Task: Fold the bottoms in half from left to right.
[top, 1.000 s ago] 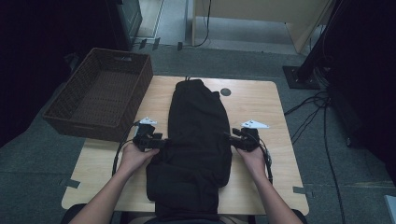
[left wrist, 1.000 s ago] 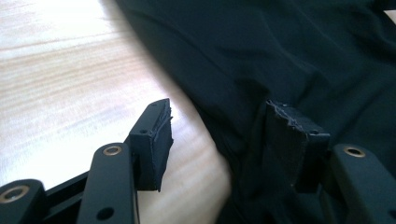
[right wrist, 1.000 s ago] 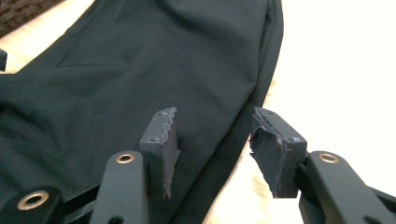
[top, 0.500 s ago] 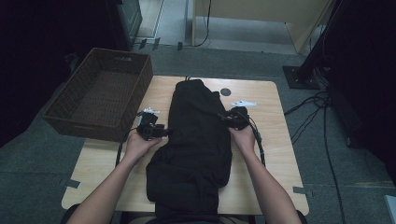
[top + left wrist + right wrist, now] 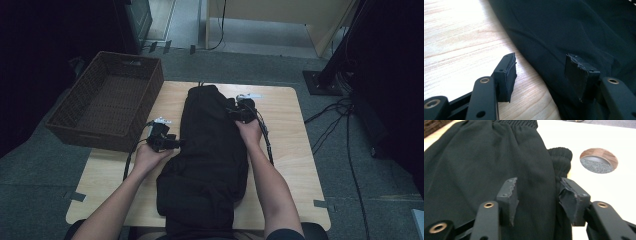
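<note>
**Both grippers closing in on the black garment's edges**

The wooden counter [image 5: 295, 150] is carrying a long black garment [image 5: 210, 150], which is lying lengthwise down the middle, its elastic waistband at the far end and its lower part hanging off the near edge toward the person. A brown wicker basket [image 5: 107, 107] is sitting at the counter's far left corner, just beside the garment but apart from it. A round cable hole [image 5: 599, 160] is showing in the counter beyond the waistband.

The left gripper [image 5: 162, 139] is hovering at the garment's left edge about midway along; in the left gripper view its fingers [image 5: 505, 75] are standing wide open, one over bare wood and the other over the cloth, holding nothing. The right gripper [image 5: 242, 111] is sitting at the right edge nearer the waistband, and its fingers [image 5: 509, 195] are also spread apart, straddling a raised fold of fabric without yet pinching it.

The cloth is looking thin, soft and light, so it will likely be drooping and sliding rather than keeping any shape. A grip is probably holding best on a doubled edge fold or the gathered elastic waistband [image 5: 560, 157], where the thicker material is giving the fingers something to bite
</note>
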A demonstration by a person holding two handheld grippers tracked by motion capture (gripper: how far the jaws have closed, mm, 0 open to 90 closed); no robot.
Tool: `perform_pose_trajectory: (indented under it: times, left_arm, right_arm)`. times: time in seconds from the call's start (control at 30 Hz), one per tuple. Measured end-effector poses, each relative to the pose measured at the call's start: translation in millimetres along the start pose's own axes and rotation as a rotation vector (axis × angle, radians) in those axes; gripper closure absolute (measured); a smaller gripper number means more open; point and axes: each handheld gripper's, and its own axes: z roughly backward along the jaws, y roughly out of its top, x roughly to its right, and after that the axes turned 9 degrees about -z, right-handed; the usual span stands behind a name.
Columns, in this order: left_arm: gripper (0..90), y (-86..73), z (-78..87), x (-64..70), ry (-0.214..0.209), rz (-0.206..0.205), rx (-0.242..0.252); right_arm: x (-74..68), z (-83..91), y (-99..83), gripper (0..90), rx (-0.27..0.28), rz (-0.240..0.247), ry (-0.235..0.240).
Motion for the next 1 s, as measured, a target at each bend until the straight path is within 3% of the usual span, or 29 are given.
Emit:
perform_pose_trajectory:
  times: [0.13,0.23,0.33,0.47,0.63,0.83,1.0]
  left_arm:
    - [42.4,-1.4,-1.2,1.2,0.006,-0.02,-0.016]
    - [42.4,-2.8,-1.3,-0.3,0.013,-0.022,-0.023]
    - [42.5,-4.0,-1.4,-2.9,0.017,-0.012,-0.022]
    - [42.7,-4.6,-1.2,-4.8,0.019,0.002,-0.018]
    - [42.7,-5.0,-1.2,-4.9,0.024,0.002,-0.019]
    - [42.7,-5.5,2.6,-5.2,0.028,0.006,-0.004]
    - [42.8,-5.2,3.2,-3.6,0.02,0.015,0.015]
  right_arm:
    - [-0.5,-11.8,0.3,51.4,0.023,-0.002,-0.014]
    - [4.2,-19.0,-2.2,53.2,0.033,-0.048,0.005]
    - [4.9,-20.6,-3.3,66.1,0.03,-0.052,0.009]
    - [-3.2,-18.8,-2.8,86.2,0.005,0.008,-0.027]
    - [-12.4,-3.2,6.0,88.7,0.018,0.013,-0.003]
    - [-15.5,30.8,18.5,88.7,0.049,-0.002,0.036]
    - [-7.9,53.1,11.7,88.7,0.059,0.021,0.0]
